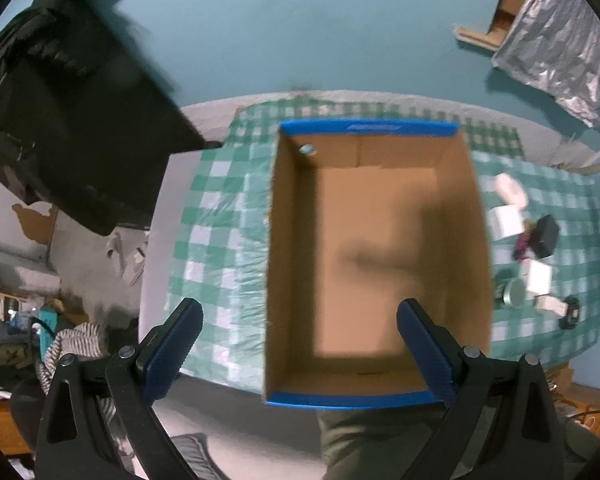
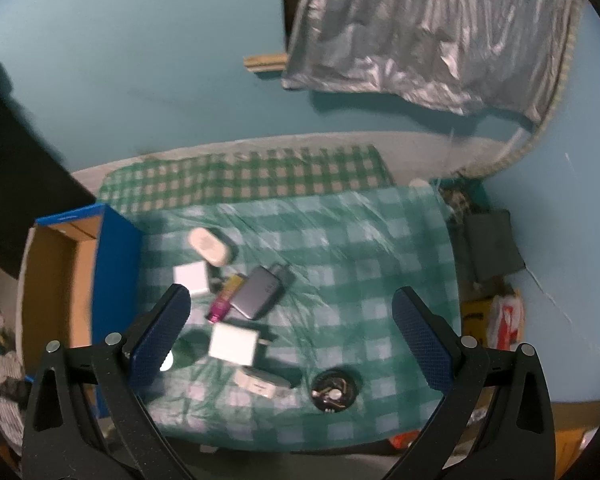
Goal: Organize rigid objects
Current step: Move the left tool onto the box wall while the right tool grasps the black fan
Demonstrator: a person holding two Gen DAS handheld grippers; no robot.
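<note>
**Box is empty, picking not started**

The left gripper point(image 1: 300, 344) hangs wide apart over the empty cardboard box point(image 1: 376, 264). The right gripper point(image 2: 290, 336), also spread and holding nothing, hovers over the small gadgets (white charger point(image 2: 234, 345) nearest). Next: lower and pinch one.

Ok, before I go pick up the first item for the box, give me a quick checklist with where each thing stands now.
1. Cardboard box empty and open on top: ok.
2. Right gripper jaws open, holding nothing: ok.
3. Left gripper jaws open, holding nothing: ok.
4. Items within view on the checked cloth, beside the box: ok.
5. White charger free of neighbours: ok; the grey power bank touches the pink stick: not ok.
6. Round item graspable: cannot tell.
</note>
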